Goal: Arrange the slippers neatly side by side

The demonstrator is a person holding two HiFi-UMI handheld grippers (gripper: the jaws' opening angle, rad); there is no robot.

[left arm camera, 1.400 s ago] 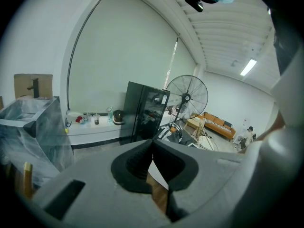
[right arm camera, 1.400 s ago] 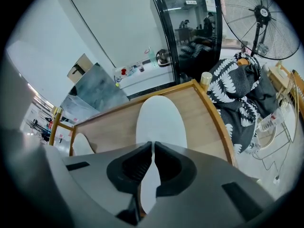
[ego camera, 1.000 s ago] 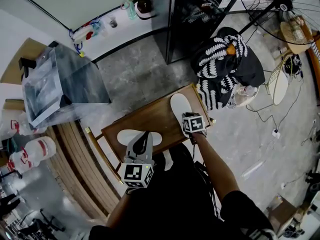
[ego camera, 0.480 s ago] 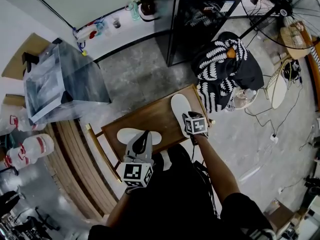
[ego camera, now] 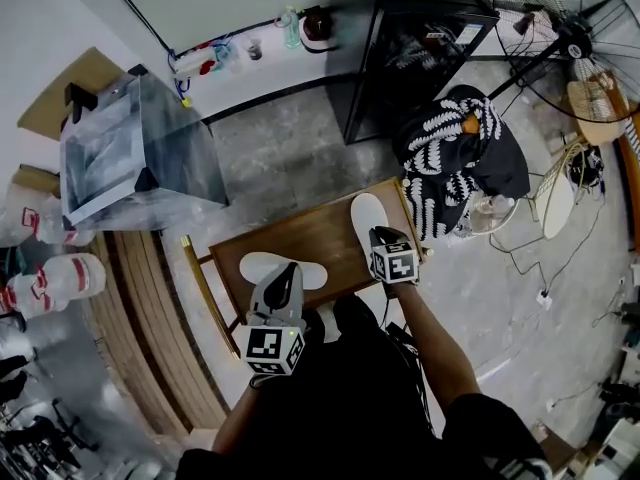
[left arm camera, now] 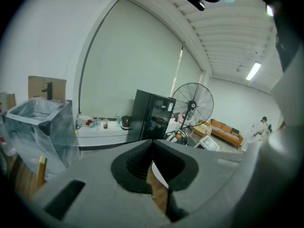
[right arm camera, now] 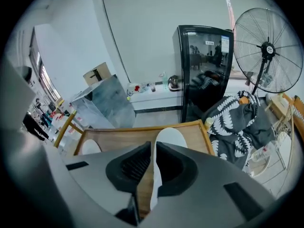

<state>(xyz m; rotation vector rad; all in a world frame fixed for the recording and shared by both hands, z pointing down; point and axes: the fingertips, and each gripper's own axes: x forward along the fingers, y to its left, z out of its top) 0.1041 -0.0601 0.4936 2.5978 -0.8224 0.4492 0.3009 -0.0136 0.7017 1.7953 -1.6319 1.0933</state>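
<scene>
Two white slippers lie on the wooden table (ego camera: pixel 300 238). The left slipper (ego camera: pixel 258 266) lies crosswise and the right slipper (ego camera: pixel 366 218) points away from me. My left gripper (ego camera: pixel 285 271) hovers over the left slipper's near edge, its tips together. In the left gripper view (left arm camera: pixel 152 144) only wood and a white sliver show below the jaws. My right gripper (ego camera: pixel 384 235) hangs above the right slipper's heel. Its jaws (right arm camera: pixel 153 145) have just been closing to a narrow slit, with nothing between them. The right slipper (right arm camera: pixel 171 137) lies flat below.
Behind the table stand a black glass-door cabinet (ego camera: pixel 420 48) and a pedestal fan (ego camera: pixel 570 28). A black-and-white patterned cloth (ego camera: pixel 455 148) is heaped at the table's right end. At the left are a plastic-wrapped box (ego camera: pixel 130 158), wooden slats (ego camera: pixel 150 318) and white jugs (ego camera: pixel 60 283).
The right gripper has drawn back a little from the right slipper, which stays flat on the table. The left gripper still hangs over the left slipper. The head view has shifted slightly.
</scene>
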